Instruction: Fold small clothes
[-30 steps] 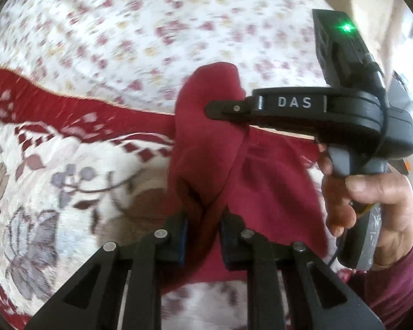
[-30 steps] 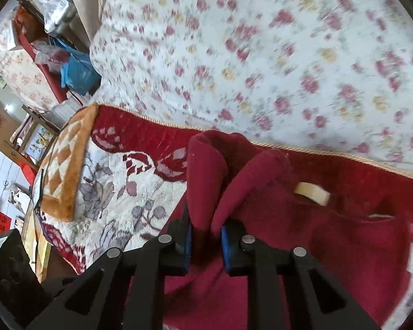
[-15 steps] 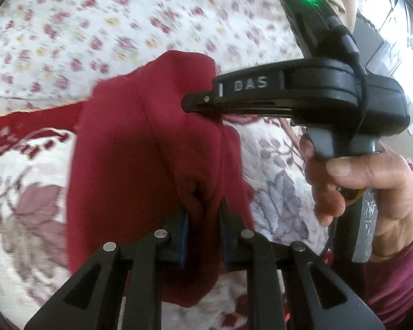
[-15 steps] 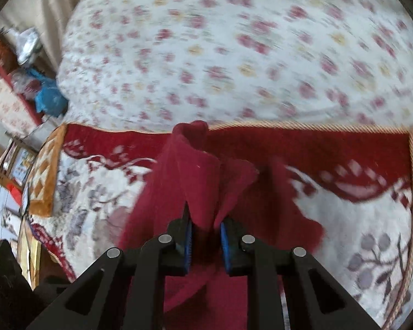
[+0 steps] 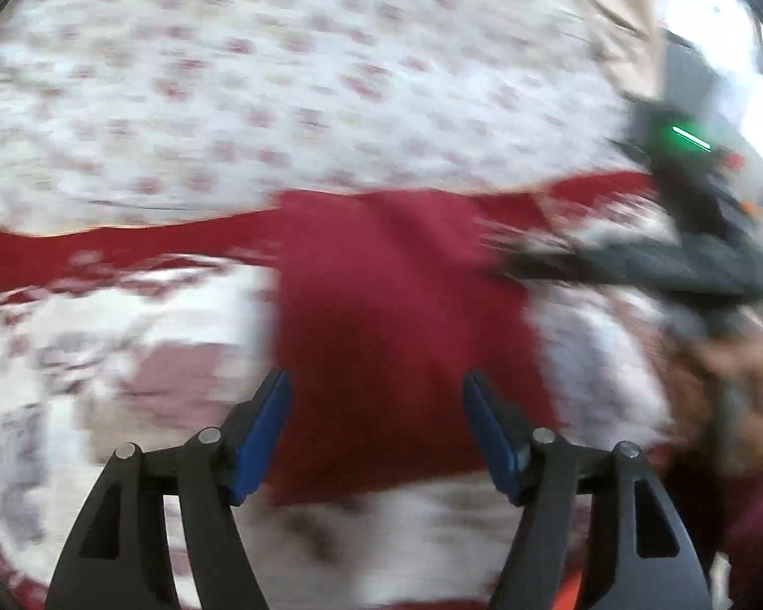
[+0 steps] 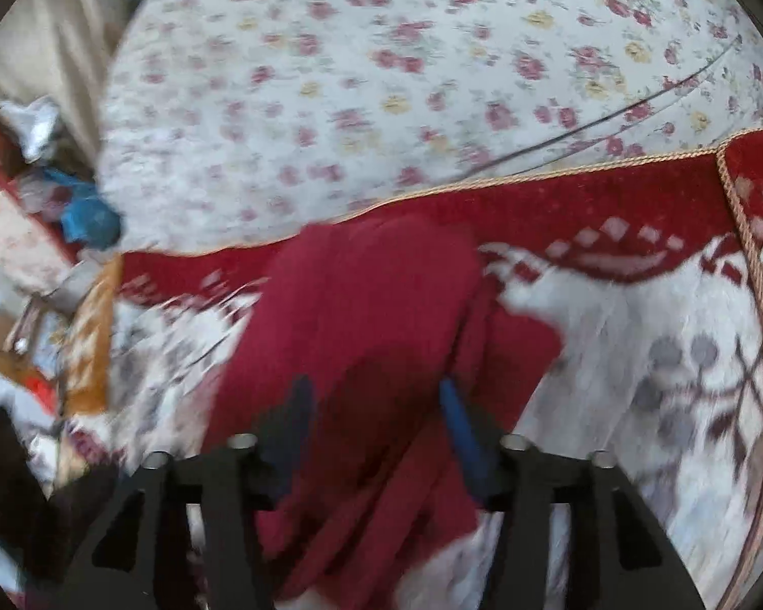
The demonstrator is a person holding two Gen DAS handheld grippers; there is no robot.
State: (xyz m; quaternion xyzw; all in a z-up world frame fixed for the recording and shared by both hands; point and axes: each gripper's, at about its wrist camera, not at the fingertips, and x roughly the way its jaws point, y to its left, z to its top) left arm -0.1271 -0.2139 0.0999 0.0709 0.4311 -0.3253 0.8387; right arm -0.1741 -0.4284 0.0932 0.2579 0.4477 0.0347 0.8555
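A dark red small garment (image 5: pixel 402 315) lies folded flat on the patterned red-and-white blanket (image 5: pixel 127 356). My left gripper (image 5: pixel 376 406) is open above its near edge, holding nothing. In the right wrist view the same garment (image 6: pixel 371 315) lies in a rumpled fold under my right gripper (image 6: pixel 376 417), which is open with the cloth lying between its blue pads. The right gripper also shows in the left wrist view (image 5: pixel 676 264), blurred, at the garment's right edge.
A white floral bedsheet (image 6: pixel 407 76) lies beyond the blanket's red border (image 6: pixel 585 193). A thin dark cable (image 6: pixel 610 117) crosses the sheet. An orange cushion (image 6: pixel 91 335) and room clutter (image 6: pixel 76 213) are at the left. The views are motion-blurred.
Both grippers were shut on the raised red garment. They have opened and let it go, and it now lies folded on the blanket.
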